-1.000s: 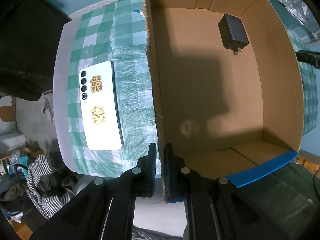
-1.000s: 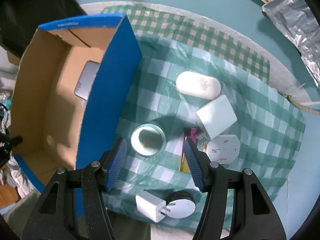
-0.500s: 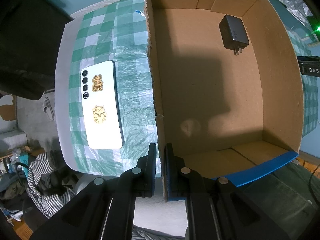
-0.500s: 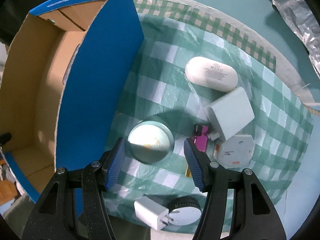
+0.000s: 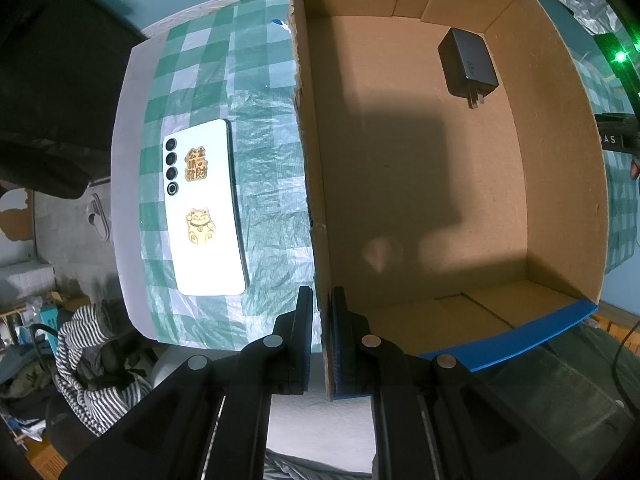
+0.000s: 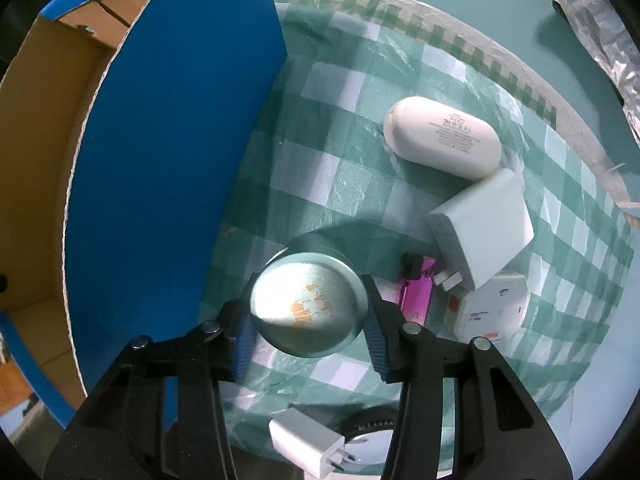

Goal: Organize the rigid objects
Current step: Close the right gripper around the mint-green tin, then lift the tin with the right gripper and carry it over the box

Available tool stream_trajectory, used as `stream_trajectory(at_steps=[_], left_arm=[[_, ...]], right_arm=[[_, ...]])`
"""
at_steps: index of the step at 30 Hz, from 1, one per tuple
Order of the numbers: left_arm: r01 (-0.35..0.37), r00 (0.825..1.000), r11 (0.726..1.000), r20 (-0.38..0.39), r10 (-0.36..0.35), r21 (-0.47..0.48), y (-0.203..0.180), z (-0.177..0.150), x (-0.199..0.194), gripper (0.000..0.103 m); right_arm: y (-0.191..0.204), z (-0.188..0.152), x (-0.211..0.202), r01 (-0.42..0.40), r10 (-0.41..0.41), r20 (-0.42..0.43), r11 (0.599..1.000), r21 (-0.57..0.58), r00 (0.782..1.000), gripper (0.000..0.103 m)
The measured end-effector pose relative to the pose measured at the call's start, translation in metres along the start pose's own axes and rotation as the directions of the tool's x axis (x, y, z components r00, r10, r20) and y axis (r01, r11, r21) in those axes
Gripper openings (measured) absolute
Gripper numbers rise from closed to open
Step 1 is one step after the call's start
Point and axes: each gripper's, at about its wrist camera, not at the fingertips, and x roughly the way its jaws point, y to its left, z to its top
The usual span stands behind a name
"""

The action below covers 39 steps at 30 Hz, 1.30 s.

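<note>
My left gripper [image 5: 321, 322] is shut on the left wall of the cardboard box [image 5: 316, 184]. A black charger [image 5: 468, 66] lies in the box's far corner. A white phone [image 5: 204, 208] lies face down on the checkered cloth left of the box. My right gripper [image 6: 308, 320] stands around a round teal tin [image 6: 308, 304]; its blue pads [image 6: 374, 334] touch or nearly touch both sides. The box's blue wall [image 6: 168, 152] stands to the tin's left.
Right of the tin lie a white oval case [image 6: 442, 142], a pale block charger [image 6: 480, 228], a magenta stick [image 6: 418, 294] and a white octagonal disc [image 6: 490, 308]. A small white plug [image 6: 306, 440] and a black-rimmed round item [image 6: 368, 436] lie under my right gripper.
My right gripper came down over the tin and its jaws closed in to its sides. The left gripper kept its hold on the box wall.
</note>
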Motion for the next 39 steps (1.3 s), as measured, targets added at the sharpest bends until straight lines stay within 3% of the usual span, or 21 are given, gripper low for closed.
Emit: stream_trajectory(at_steps=[14, 39], left_arm=[[-0.006, 1.0, 1.0, -0.002, 0.006, 0.017, -0.002, -0.001, 0.002, 0.009], [0.002, 1.0, 1.0, 0.006, -0.002, 0.019, -0.002, 0.001, 0.0, 0.009]], right_arm=[[0.009, -0.005, -0.012, 0.03, -0.03, 0.03, 0.999, -0.024, 0.999, 0.044], [0.019, -0.007, -0.081, 0.05, -0.044, 0.095, 0.997, -0.065, 0.994, 0.044]])
